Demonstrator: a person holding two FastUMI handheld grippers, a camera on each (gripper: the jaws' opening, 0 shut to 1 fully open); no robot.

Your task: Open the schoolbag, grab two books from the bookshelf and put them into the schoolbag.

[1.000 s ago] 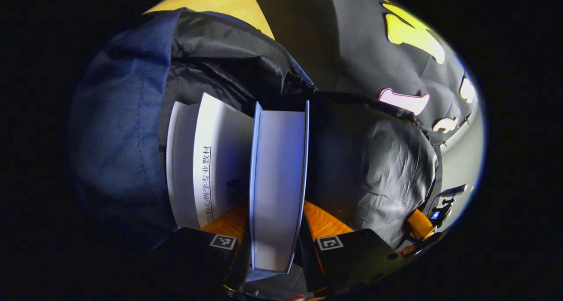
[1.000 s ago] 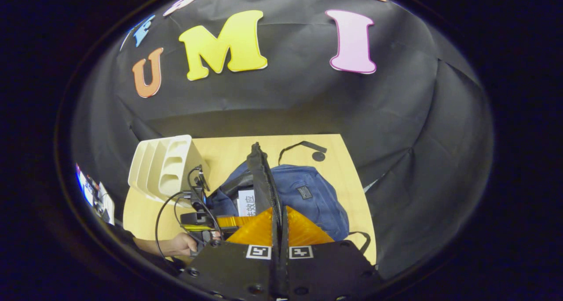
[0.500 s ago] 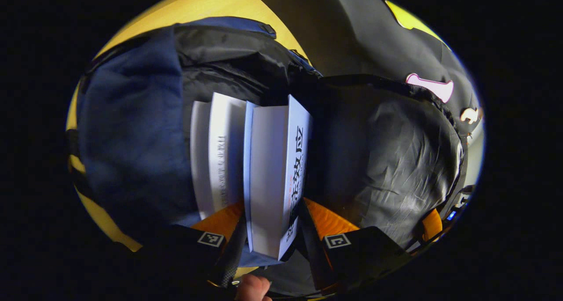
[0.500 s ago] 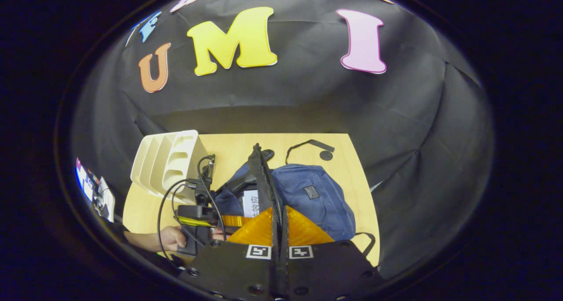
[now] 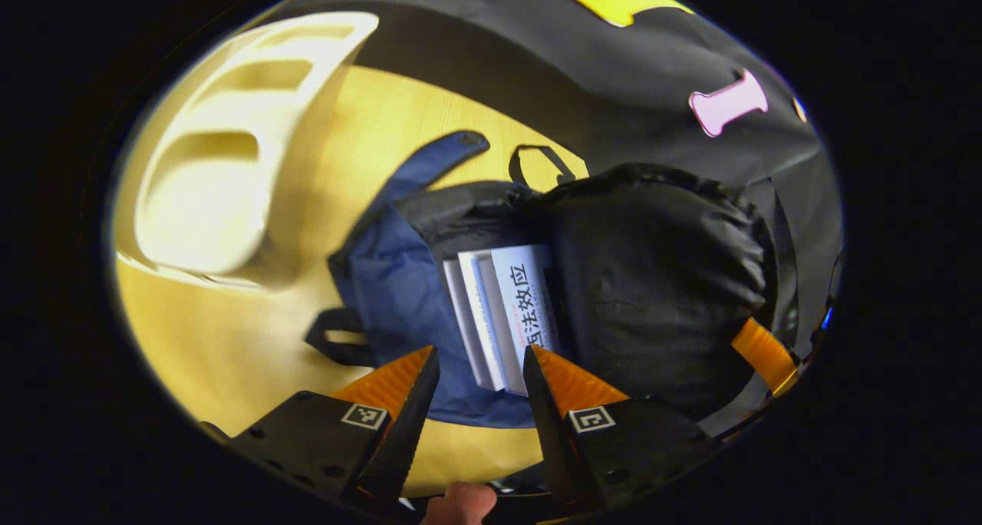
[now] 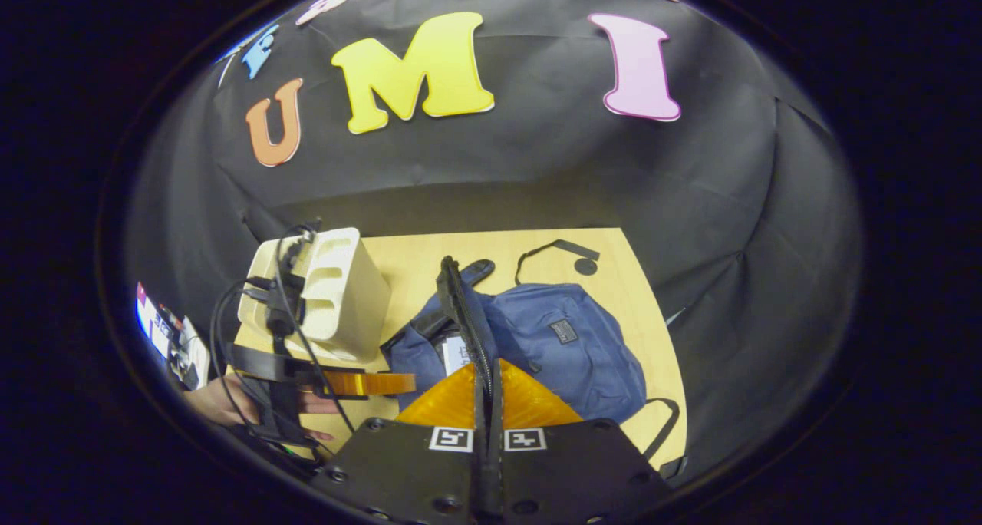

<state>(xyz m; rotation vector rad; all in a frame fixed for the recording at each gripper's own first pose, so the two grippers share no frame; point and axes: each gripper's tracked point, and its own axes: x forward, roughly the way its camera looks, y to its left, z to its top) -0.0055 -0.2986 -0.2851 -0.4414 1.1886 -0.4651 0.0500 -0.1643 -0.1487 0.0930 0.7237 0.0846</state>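
Observation:
The blue schoolbag (image 5: 387, 279) lies open on the wooden table (image 5: 230, 333). Two white books (image 5: 502, 306) stand side by side inside its mouth. My left gripper (image 5: 479, 356) is open and holds nothing, drawn back just short of the books. In the right gripper view, my right gripper (image 6: 488, 365) is shut on the black edge of the bag's flap (image 6: 462, 310) and holds it upright. The blue bag front (image 6: 564, 345) lies to the right of the flap, and a book (image 6: 455, 353) peeks out left of it. The left gripper (image 6: 360, 383) hovers left of the bag, held by a hand (image 6: 219, 398).
The cream bookshelf (image 5: 230, 156) stands to the left of the bag, and its slots (image 6: 330, 295) look vacant. A shoulder strap (image 6: 556, 247) trails behind the bag toward the table's far edge. The raised black flap lining (image 5: 660, 279) blocks the right side of the left gripper view.
My left gripper let go of the second book, opened, and pulled back out of the bag. The book now rests beside the first. The right gripper kept its hold on the flap.

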